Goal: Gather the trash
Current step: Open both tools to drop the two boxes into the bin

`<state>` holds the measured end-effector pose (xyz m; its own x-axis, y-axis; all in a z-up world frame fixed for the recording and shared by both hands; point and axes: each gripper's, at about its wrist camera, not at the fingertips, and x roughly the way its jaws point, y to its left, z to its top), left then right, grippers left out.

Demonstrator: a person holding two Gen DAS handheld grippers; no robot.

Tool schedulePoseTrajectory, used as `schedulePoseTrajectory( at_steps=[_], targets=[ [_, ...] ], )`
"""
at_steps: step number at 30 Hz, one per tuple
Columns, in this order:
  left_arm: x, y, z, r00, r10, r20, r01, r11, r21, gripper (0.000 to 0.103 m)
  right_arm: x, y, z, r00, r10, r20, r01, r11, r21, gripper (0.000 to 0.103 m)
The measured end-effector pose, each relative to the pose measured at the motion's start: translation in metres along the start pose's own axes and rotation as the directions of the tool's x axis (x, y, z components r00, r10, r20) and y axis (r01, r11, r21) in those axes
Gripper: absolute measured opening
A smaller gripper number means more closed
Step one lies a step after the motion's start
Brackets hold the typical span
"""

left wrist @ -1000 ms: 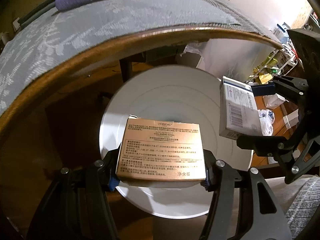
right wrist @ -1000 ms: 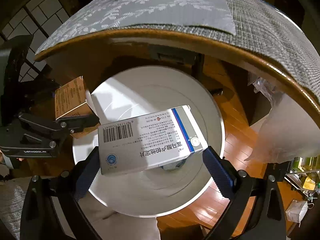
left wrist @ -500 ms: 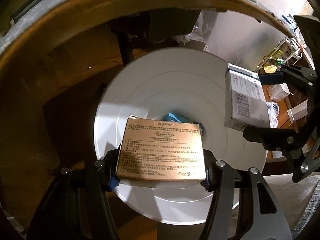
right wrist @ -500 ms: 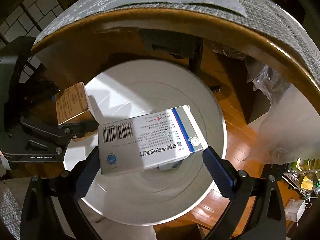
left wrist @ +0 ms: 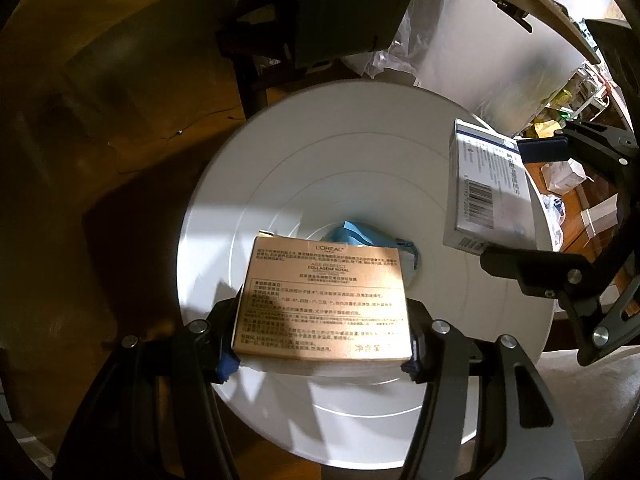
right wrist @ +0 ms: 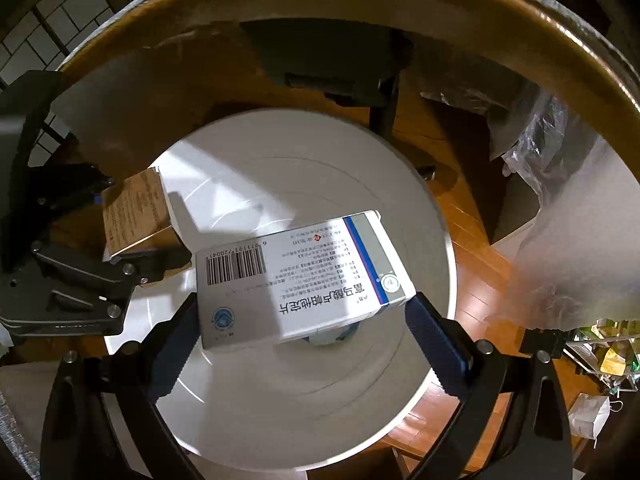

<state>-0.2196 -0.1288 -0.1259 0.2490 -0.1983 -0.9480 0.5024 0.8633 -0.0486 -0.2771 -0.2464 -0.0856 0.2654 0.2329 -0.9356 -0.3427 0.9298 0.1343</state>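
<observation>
My left gripper point(left wrist: 324, 360) is shut on a copper L'Oreal box point(left wrist: 324, 304) and holds it over the open white trash bin point(left wrist: 248, 208). My right gripper point(right wrist: 304, 320) is shut on a white and blue medicine box point(right wrist: 296, 280), also over the bin point(right wrist: 280, 420). In the left wrist view the medicine box point(left wrist: 484, 196) and right gripper are at the right. In the right wrist view the copper box point(right wrist: 134, 212) is at the left. A crumpled blue item point(left wrist: 360, 234) lies at the bin's bottom.
The wooden table edge point(right wrist: 400, 4) arches above the bin, with dark table legs point(left wrist: 248, 80) behind it. Clear plastic bags point(right wrist: 552, 140) and a white sheet point(left wrist: 500, 64) stand to the right. The wood floor point(right wrist: 472, 220) surrounds the bin.
Both grippers have moved down below the table edge and closer to the bin's opening, each still holding its box. The tabletop items have left the view.
</observation>
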Motion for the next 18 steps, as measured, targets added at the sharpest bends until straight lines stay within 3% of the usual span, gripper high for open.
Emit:
schedulePoseTrajectory(
  at_steps=[8, 9, 10, 12, 18],
  targets=[
    [0.009, -0.001, 0.004, 1.000, 0.003, -0.005, -0.003, 1.000, 0.014, 0.061, 0.002, -0.003, 0.003, 1.000, 0.002, 0.001, -0.002, 1.000, 0.014, 0.098],
    [0.009, -0.002, 0.004, 1.000, 0.002, -0.007, -0.002, 1.000, 0.015, 0.064, 0.002, -0.003, 0.003, 1.000, 0.001, 0.003, -0.001, 1.000, 0.014, 0.098],
    [0.010, -0.002, 0.004, 1.000, 0.000, -0.008, 0.000, 1.000, 0.017, 0.074, 0.002, -0.004, 0.003, 1.000, -0.002, 0.006, 0.002, 1.000, 0.014, 0.098],
    [0.007, -0.003, 0.002, 1.000, 0.002, 0.002, -0.002, 1.000, 0.023, 0.085, 0.000, -0.003, 0.003, 1.000, -0.008, 0.011, 0.007, 1.000, 0.018, 0.098],
    [-0.002, -0.005, 0.004, 0.999, 0.030, 0.035, -0.032, 0.999, 0.037, 0.090, -0.005, -0.007, 0.004, 1.000, -0.004, 0.024, 0.003, 0.999, 0.050, 0.098]
  ],
)
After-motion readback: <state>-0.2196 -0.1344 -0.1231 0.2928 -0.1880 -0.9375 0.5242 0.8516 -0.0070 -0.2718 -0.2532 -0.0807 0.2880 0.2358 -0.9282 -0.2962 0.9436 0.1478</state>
